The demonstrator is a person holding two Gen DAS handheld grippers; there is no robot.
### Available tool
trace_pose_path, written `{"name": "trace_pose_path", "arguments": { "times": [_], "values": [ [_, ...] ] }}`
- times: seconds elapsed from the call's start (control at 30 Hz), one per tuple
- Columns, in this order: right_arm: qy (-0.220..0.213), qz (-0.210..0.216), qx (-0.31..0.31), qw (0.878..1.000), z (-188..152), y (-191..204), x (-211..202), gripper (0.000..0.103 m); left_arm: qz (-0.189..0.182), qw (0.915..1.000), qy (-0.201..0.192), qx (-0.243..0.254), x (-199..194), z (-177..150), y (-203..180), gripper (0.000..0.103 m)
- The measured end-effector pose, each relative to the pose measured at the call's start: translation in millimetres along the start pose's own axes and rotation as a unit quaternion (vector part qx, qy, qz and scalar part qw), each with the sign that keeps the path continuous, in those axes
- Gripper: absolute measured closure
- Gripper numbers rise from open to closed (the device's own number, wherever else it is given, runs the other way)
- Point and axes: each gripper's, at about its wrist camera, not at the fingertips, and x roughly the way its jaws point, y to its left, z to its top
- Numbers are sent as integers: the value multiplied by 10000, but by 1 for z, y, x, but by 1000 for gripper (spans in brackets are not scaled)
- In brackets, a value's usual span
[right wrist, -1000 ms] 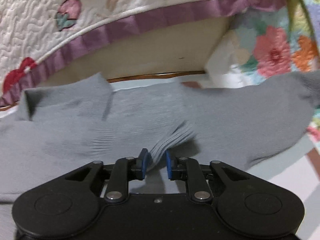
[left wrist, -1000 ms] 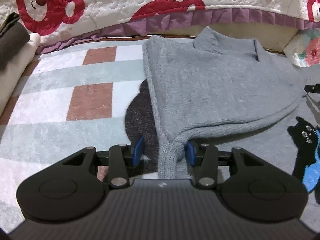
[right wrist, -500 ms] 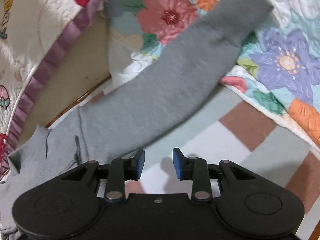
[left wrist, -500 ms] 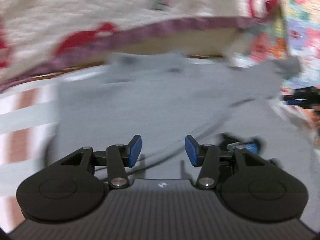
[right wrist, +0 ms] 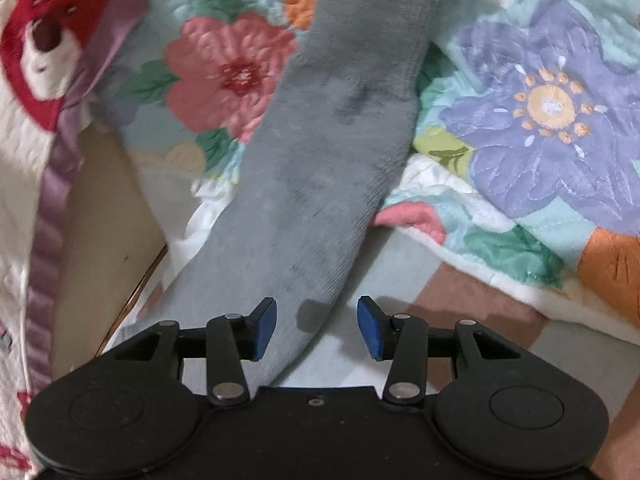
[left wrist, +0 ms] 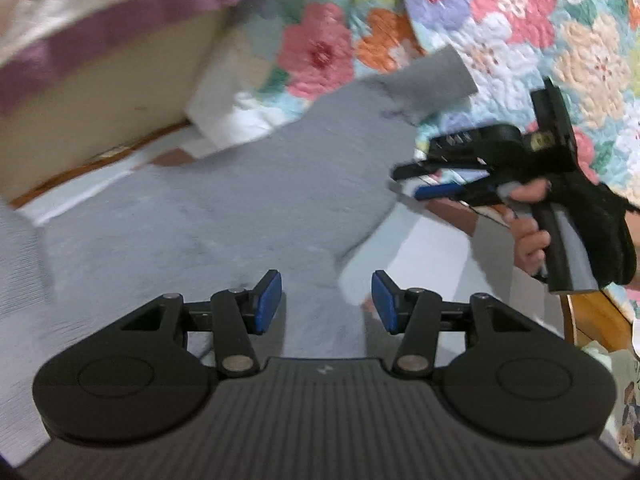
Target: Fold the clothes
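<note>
A grey knit sweater (left wrist: 224, 208) lies spread on the checked floor mat. Its right sleeve (left wrist: 400, 92) stretches up onto a floral quilt. My left gripper (left wrist: 326, 300) hovers open over the sweater near the armpit, with nothing between its blue pads. In the left wrist view the right gripper (left wrist: 404, 182) is at the right, held by a hand in a black glove, beside the sleeve. In the right wrist view the right gripper (right wrist: 316, 326) is open just above the sleeve (right wrist: 320, 184), whose lower edge runs between the pads.
A floral quilt (right wrist: 540, 120) lies under and to the right of the sleeve. A white quilt with red bears and a purple frill (left wrist: 80, 44) hangs over a beige bed base (left wrist: 100, 116) at the back. The checked mat (right wrist: 460, 316) shows beside the sleeve.
Both grippers let go of the sweater cloth and opened. Both swung to the right, toward the outstretched right sleeve; the right gripper now sits over it.
</note>
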Motion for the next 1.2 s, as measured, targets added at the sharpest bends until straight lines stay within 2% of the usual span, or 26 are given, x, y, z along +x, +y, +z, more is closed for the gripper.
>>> {"name": "trace_pose_path", "arguments": {
  "times": [0.2,0.3,0.4,0.47,0.5,0.53,0.7,0.77,0.87,0.97,1.07,1.13,1.2],
  "values": [
    [-168,-87,73,9998,12,2,11,47,6,9993,130,-349,11,-7,16,54],
    [-374,-88,196,9991,14,1,16,46,84,9978,417,-515,15,-14,27,54],
    [-648,-60,306,9974,11,0,20,46,166,9985,441,-281,13,-17,23,54],
    [-742,236,420,9961,12,4,16,47,250,9986,440,-136,12,-19,19,54],
    [-779,426,485,9949,12,7,14,60,274,9986,431,-120,11,-19,18,54],
    [-816,615,550,9932,13,10,12,95,283,9986,421,-158,9,-20,18,54],
    [-987,1541,778,9800,17,30,-1,93,222,9974,463,-510,-10,-20,20,54],
    [-964,1859,538,9764,17,57,-8,93,183,9966,270,-758,-27,-18,29,54],
    [-784,2336,26,9692,4,103,-16,93,352,9911,-247,-1264,-66,-15,57,54],
    [-491,2802,-617,9567,-21,155,-23,93,786,9809,-652,-1654,-102,-20,90,54],
    [-25,3342,-996,9372,-62,188,-29,93,1318,9656,-901,-2053,-132,-29,123,52],
    [300,3412,-1601,9258,-95,206,-31,93,1575,9574,-897,-2247,-146,-35,138,49],
    [787,3081,-2671,9097,-134,223,-25,93,1826,9532,-862,-2250,-156,-40,144,48]
  ]
}}
